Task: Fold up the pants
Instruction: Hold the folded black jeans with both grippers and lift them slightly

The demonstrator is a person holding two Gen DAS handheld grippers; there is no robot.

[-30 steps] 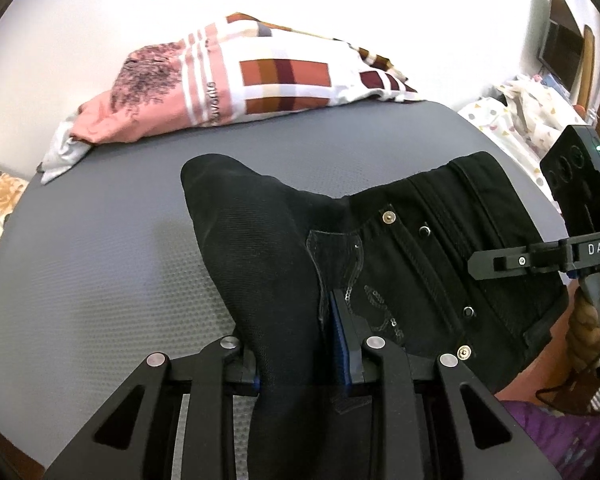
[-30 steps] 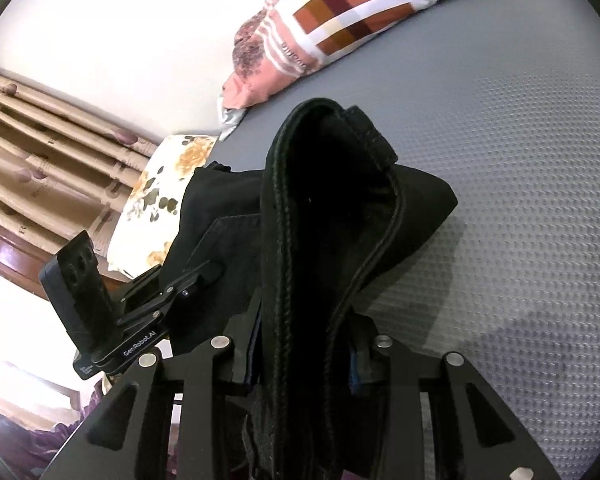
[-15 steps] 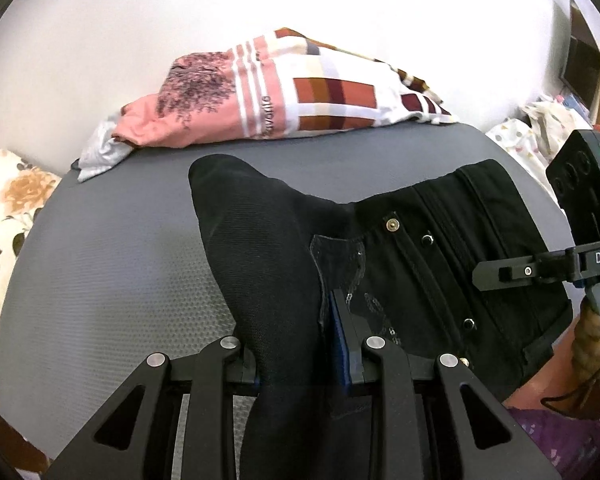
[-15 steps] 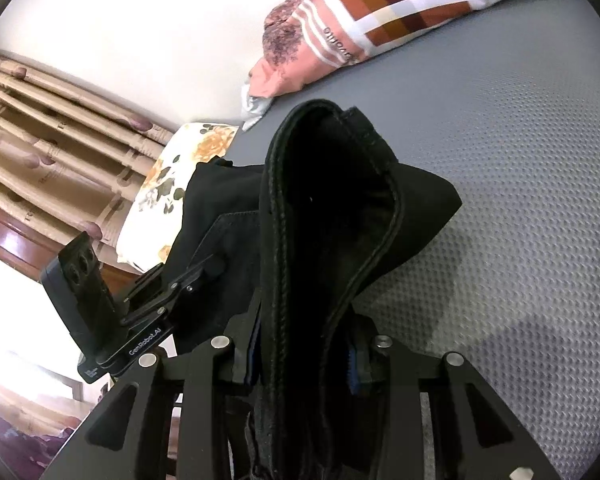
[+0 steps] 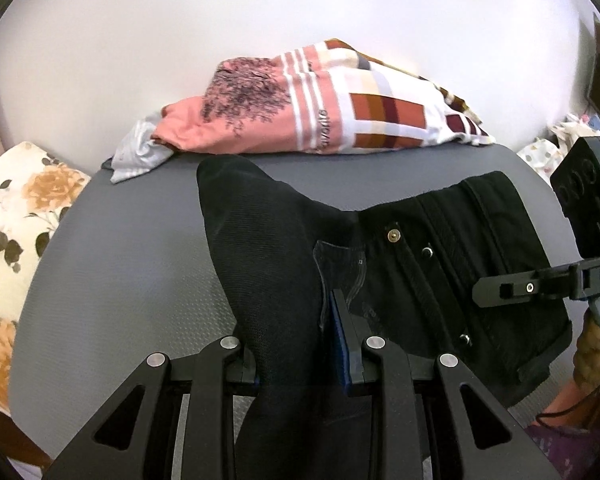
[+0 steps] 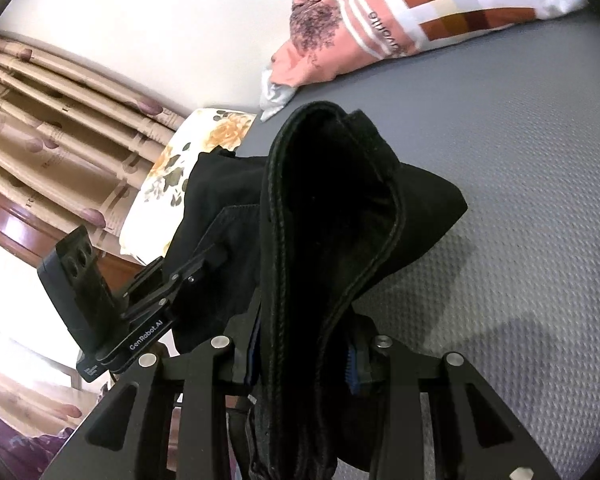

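Your biggest risk is the pants (image 5: 284, 248) slipping: each gripper pinches only a thick bunch of dark cloth, and a tug from one side could pull it free of the other. The loose part could also drag and crease on the gray table (image 5: 132, 264), spoiling the fold. Your left gripper (image 5: 296, 364) is clamped narrow on the cloth, which runs up from between its fingers toward the striped pillow (image 5: 339, 112). Your right gripper (image 6: 303, 364) is clamped on the waistband side, the seam rising straight out of its fingers, partly above the table.
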